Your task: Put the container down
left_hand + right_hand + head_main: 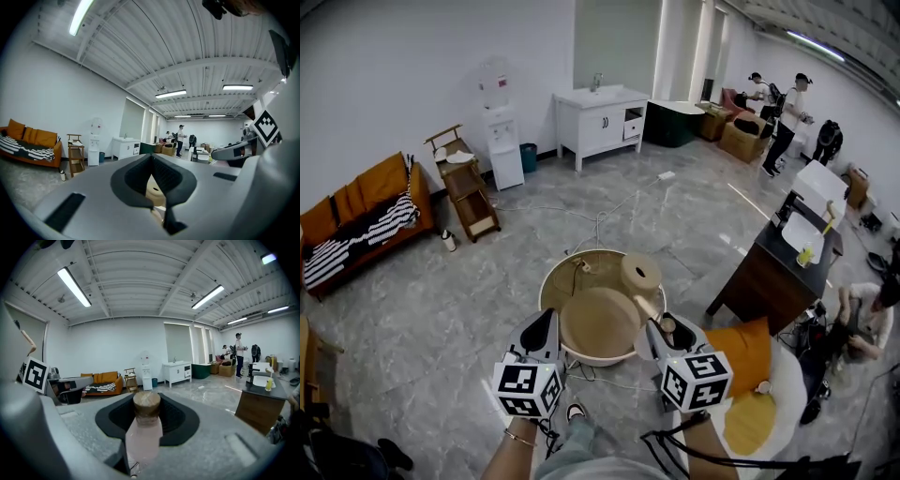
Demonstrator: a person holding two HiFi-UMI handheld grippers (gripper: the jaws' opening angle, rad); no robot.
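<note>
In the head view a large round beige basin (551, 281) hangs in front of me above the grey floor. Inside lie a flat tan disc (598, 323) and a wooden cylinder with a handle (640, 274). My left gripper (551, 326) is shut on the basin's left rim; in the left gripper view a thin beige edge (153, 188) shows between its closed jaws. My right gripper (661, 330) is at the basin's right rim, shut on a pale pink bottle (144, 430) with a wooden cap (667, 325). The bottle stands upright between the jaws of the right gripper (145, 441).
A dark wooden desk (773, 267) stands close on the right, with an orange cushion (741, 352) and a seated person (867, 314) beside it. Cables (600, 220) trail over the floor ahead. Orange sofa (356, 216), wooden shelf (469, 192), water dispenser (502, 141) and white sink cabinet (600, 117) line the far walls.
</note>
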